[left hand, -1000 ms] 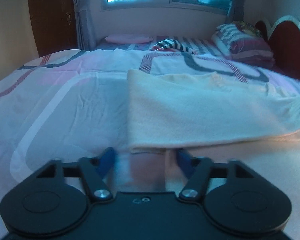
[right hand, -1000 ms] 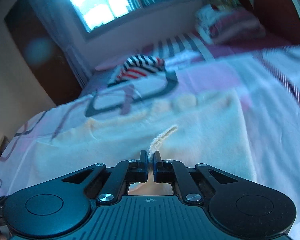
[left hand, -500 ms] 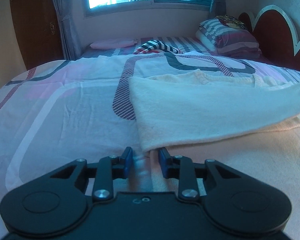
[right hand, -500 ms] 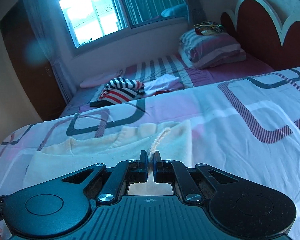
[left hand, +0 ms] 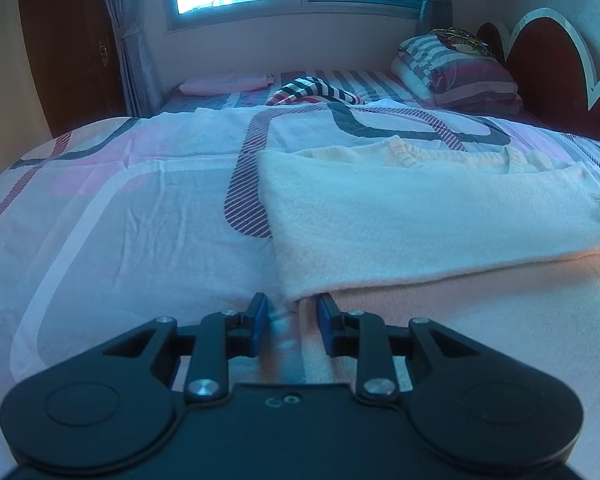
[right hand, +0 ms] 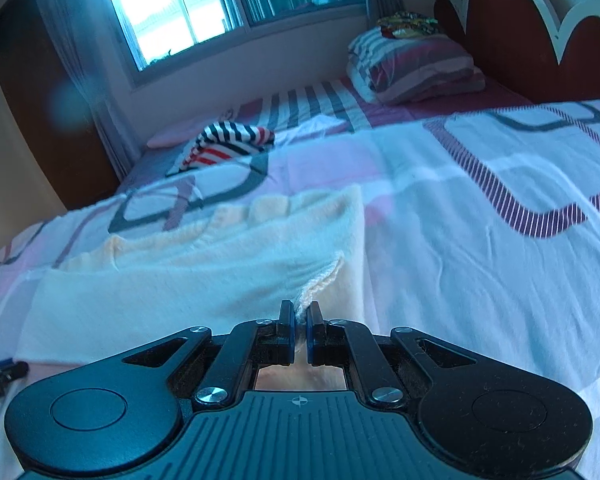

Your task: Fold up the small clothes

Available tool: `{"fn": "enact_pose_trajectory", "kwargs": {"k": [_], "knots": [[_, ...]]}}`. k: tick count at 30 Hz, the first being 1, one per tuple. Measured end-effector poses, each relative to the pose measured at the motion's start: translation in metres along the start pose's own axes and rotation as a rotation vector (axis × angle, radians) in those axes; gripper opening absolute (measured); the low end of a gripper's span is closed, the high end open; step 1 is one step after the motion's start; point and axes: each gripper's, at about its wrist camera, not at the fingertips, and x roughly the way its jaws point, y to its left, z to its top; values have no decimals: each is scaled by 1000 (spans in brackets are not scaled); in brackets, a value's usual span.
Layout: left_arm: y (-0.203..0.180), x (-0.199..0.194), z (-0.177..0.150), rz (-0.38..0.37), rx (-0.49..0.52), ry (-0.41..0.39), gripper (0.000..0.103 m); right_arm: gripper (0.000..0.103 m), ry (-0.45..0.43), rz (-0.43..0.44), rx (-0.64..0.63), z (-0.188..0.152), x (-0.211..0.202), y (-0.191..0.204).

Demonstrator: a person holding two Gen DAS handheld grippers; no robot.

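A cream knitted sweater lies on the bed, its lower part folded up over the body. My left gripper is open, its blue fingers just short of the fold's near left corner, holding nothing. In the right wrist view the same sweater spreads ahead, and my right gripper is shut on its ribbed hem edge, low over the cloth.
The bed has a white, pink and grey patterned sheet. A striped garment and a pink cloth lie at the far end. Folded bedding sits by the red headboard. A window and dark door stand behind.
The right gripper carried the hem across and down, laying the fold onto the sweater. The left gripper narrowed from wide open, then opened a little, staying at the fold's corner.
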Motion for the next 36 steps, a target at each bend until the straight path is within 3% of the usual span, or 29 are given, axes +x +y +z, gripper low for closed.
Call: {"fn": "enact_pose_trajectory", "kwargs": {"k": [1,2,3,4,5,6,8,12,13,15,18,23,25,27,29,30,32,34,36], "knots": [[0,-1,0,1,5,1,35,5,15,-9,-10,-2,4,-1],[1,-4,1,16,3,-1,57,5,16,-15,-20,-2,4,-2],[3,-11,0,37,-2,-27,70,9,-1,-37,-21,-2,1,-3],[5,-24,-1,51,-12,-98,87,22,-33,-83,-19,0,-6,-3],[5,-35,-1,40,-13,-167,88,24,-73,-113,-27,1,-14,-2],[0,-40,4,18,3,-189,87,24,-96,-79,-38,2,-19,0],[-18,-33,17,-37,47,-182,78,24,-86,-21,-62,3,-15,11],[-49,12,30,-81,68,-97,77,24,-25,-13,-121,-1,19,33],[-49,28,28,-84,49,-33,82,21,-20,-60,-117,-2,27,31],[-36,33,29,-123,-42,-29,82,21,-40,-88,-81,1,26,23],[-31,29,45,-102,-29,-86,80,21,-93,-33,-83,10,17,26],[-33,65,81,-82,25,-117,81,21,-76,70,-140,25,54,59],[-30,90,88,-27,50,-62,80,21,-59,52,-174,23,70,66],[-7,105,86,-69,-23,-26,92,21,-47,-43,-157,21,84,55],[12,103,82,-81,-84,-24,90,21,-56,-9,-102,24,84,42],[15,95,82,-50,-89,-38,83,21,-52,-10,-111,25,81,43],[16,73,79,-32,-130,-84,80,21,-93,-16,-131,29,69,50],[-2,51,76,-94,-121,-133,84,21,-124,62,-107,32,59,59],[-35,39,74,-131,-49,-148,86,22,-88,138,-134,30,63,80]]}}
